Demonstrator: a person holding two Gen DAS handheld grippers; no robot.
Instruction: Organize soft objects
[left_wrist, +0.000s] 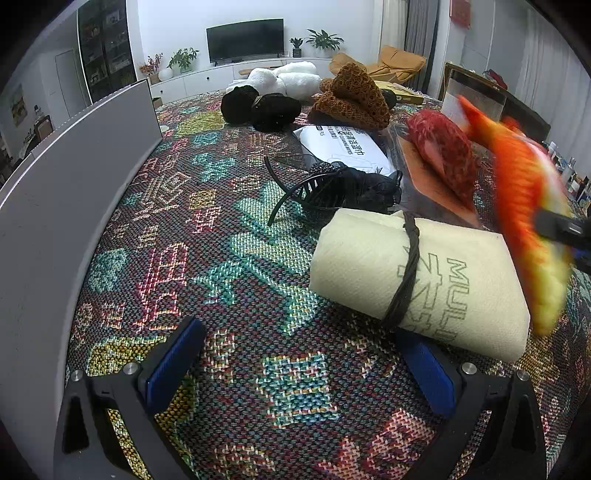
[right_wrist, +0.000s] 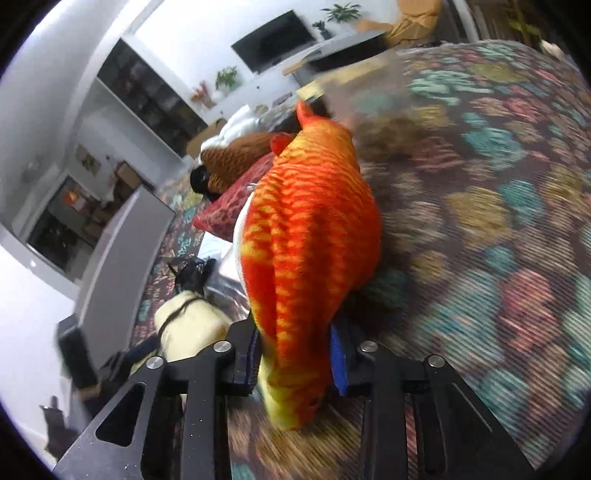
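A: Where is the plush fish (right_wrist: 310, 229)?

B: Lifted clear of the counter (left_wrist: 229, 266), near its right edge. The right claw (right_wrist: 295, 354) is clamped on its yellow head end, so the orange body sticks out ahead of it.

A: And the left claw (left_wrist: 299, 365)?

B: Jaws wide apart, nothing between them, low over the woven cloth just beside the rolled cream towel (left_wrist: 417, 280). I'd judge that is its next pick. Beyond lie a black hair claw clip (left_wrist: 332, 192) and a wipes pack (left_wrist: 347, 147).

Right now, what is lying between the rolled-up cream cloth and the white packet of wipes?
A black hair claw clip with dark netting lies between the rolled cream cloth and the white wipes packet, seen in the left wrist view.
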